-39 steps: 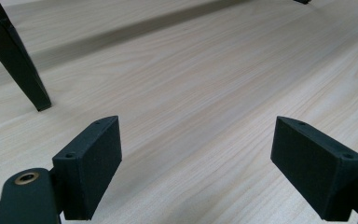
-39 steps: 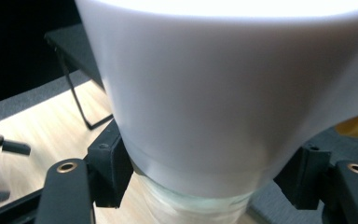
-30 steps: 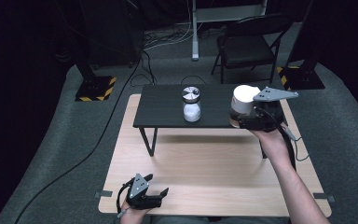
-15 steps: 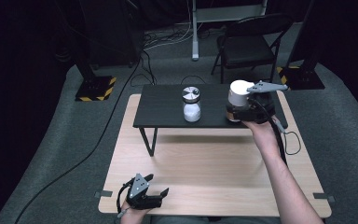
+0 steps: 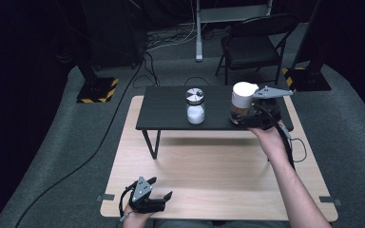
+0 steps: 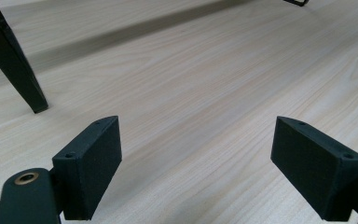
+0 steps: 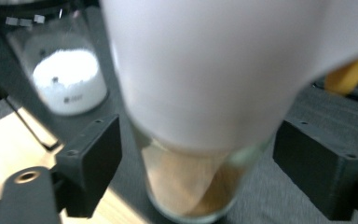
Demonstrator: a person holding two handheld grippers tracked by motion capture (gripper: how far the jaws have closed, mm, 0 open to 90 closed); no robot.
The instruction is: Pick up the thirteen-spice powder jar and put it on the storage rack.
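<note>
The jar has come down onto the table. Right gripper jaws just opened, straddling it untouched. Left gripper sits half-open, empty.

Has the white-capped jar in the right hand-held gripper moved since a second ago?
Yes. The white-capped jar shifted left toward the salt jar on the black table.

White-capped jar — brown contents
</note>
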